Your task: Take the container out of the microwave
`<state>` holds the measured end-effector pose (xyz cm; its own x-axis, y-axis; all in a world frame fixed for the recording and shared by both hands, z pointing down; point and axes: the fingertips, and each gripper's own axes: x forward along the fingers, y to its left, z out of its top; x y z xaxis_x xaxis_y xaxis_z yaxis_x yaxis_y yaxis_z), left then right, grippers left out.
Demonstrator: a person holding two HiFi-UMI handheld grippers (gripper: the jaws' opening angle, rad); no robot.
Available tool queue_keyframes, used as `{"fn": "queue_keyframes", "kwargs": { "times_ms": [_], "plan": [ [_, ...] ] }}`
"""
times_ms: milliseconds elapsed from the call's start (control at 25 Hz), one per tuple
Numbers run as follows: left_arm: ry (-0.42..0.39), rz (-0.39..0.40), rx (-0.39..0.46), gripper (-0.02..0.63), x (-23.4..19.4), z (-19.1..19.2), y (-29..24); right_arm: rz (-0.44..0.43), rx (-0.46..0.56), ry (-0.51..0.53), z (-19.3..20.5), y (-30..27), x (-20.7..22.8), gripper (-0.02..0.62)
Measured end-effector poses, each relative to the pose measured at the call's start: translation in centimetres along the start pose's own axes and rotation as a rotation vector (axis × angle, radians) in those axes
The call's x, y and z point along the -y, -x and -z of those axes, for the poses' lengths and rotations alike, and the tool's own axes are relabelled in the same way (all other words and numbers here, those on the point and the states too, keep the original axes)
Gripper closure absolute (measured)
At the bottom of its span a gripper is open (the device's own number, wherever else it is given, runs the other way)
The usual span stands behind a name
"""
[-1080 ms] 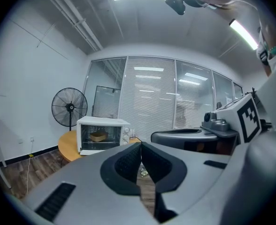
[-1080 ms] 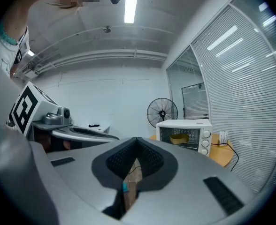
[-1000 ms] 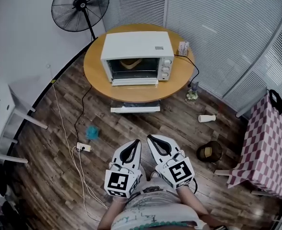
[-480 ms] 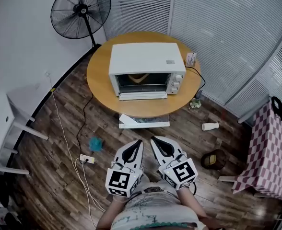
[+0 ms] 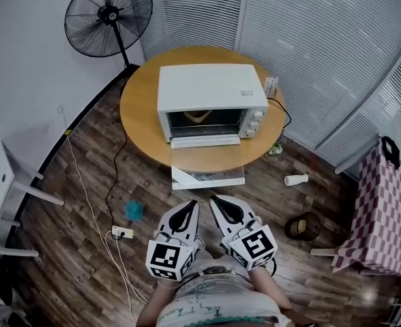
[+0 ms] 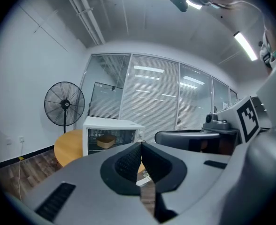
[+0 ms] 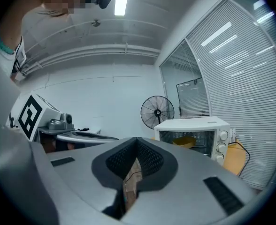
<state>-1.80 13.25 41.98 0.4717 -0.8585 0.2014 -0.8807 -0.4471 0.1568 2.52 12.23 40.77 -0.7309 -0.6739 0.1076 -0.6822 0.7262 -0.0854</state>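
Tan and thin-walled by the look of it, the container [image 5: 199, 117] sits inside the white microwave [image 5: 211, 87], behind the dark front window and about mid-width of the cavity. The microwave stands on a round wooden desk [image 5: 139, 107], dead ahead at 12 o'clock from the person, with a black pedestal fan [image 5: 108, 16] off at 10 o'clock from the desk. Glare on the window in the right gripper view suggests the door is shut, though I cannot be sure of it.

The left claw [image 5: 192, 203] and right claw [image 5: 214, 198] are held side by side low in front of the person, well apart from the desk, both aimed towards the microwave. Each has its pads pressed together with nothing between them; both are empty.

The container looks like a paper or light fibre tub, so likely light, a little soft in the wall and easy to dent under a hard squeeze. Its contents cannot be made out, and it may be warm. The sensible hold, I judge, is on the rim at its 6 o'clock side, one pad inside and one outside, closing gently and drawing it straight out level. The door would need opening first.
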Motion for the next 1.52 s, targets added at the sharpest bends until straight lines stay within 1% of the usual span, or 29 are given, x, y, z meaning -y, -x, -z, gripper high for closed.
{"fn": "queue_keyframes", "kwargs": {
  "times_ms": [320,560,680,800,1000,1320,1520],
  "plan": [
    [-0.001,0.001,-0.003,0.592,-2.5,0.2,0.7,-0.002,-0.024,-0.001,0.7,-1.8,-1.4,0.603],
    [0.014,0.019,-0.007,0.592,-3.1,0.3,0.7,0.015,-0.030,-0.002,0.9,-2.3,-1.4,0.603],
    [-0.001,0.026,-0.021,0.592,-3.2,0.3,0.3,0.024,-0.032,-0.006,0.8,-2.6,-1.0,0.603],
    [-0.014,0.025,-0.027,0.592,-3.5,0.1,-0.5,0.031,-0.036,-0.008,0.7,-2.9,-0.3,0.603],
    [-0.002,0.030,-0.029,0.592,-4.1,-0.4,-2.1,0.028,-0.029,-0.009,0.3,-4.1,1.2,0.603],
    [0.009,0.032,-0.021,0.592,-5.6,-2.1,-6.7,-0.018,-0.008,-0.002,-1.2,-7.8,5.1,0.603],
    [-0.005,0.006,-0.014,0.592,-7.0,-3.5,-10.1,-0.050,0.007,0.011,-2.5,-10.4,8.1,0.603]
  ]
}}
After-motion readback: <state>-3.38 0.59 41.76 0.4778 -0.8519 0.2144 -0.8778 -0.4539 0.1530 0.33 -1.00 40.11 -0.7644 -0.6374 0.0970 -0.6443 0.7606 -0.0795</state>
